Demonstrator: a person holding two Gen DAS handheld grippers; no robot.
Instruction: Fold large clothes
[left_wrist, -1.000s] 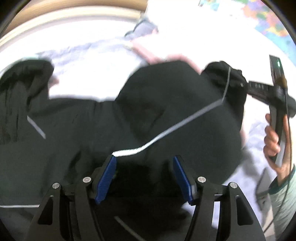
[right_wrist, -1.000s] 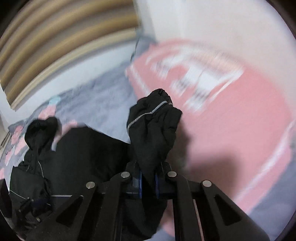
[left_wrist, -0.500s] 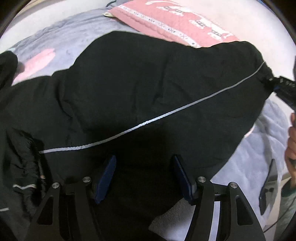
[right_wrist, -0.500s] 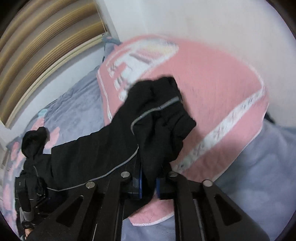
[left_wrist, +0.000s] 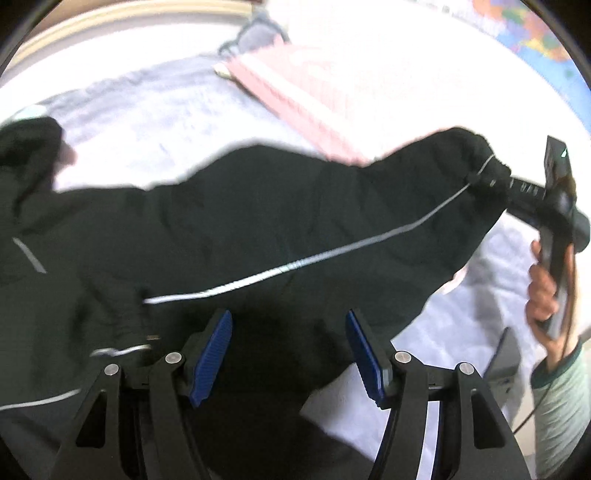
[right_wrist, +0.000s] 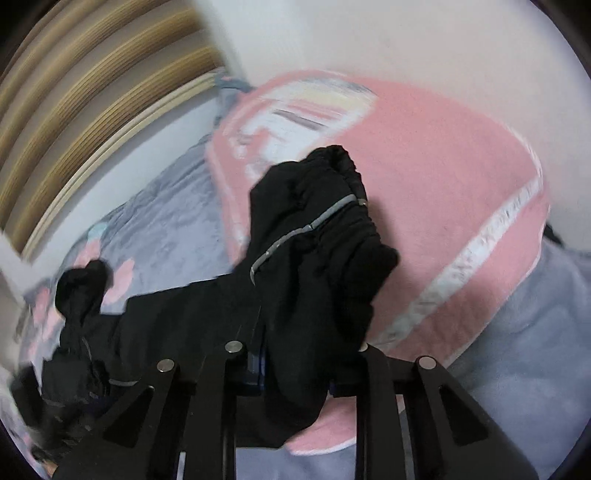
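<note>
A large black jacket (left_wrist: 258, 221) with a thin grey stripe (left_wrist: 295, 264) lies spread across the bed. My left gripper (left_wrist: 288, 317) hovers over its near part, open, with nothing pinched between the blue pads (left_wrist: 214, 350). My right gripper (left_wrist: 491, 181) holds the sleeve end out to the right, stretched and lifted off the bed. In the right wrist view the bunched cuff (right_wrist: 325, 229) stands up from between the right gripper's (right_wrist: 295, 365) fingers. Its jaws are opening, and the cloth still fills the gap and hangs from them.
A pink blanket (right_wrist: 443, 184) lies on the grey bedsheet (left_wrist: 147, 110) behind and under the sleeve. A wooden slatted headboard (right_wrist: 74, 92) runs along the far side. A person's hand (left_wrist: 543, 291) holds the right gripper's handle. A dark flat device (left_wrist: 504, 354) rests on the sheet at right.
The right gripper carried the sleeve end out over the pink blanket, and its fingers have spread a little around the cuff. The left gripper's view dipped toward the jacket, then drew back.
</note>
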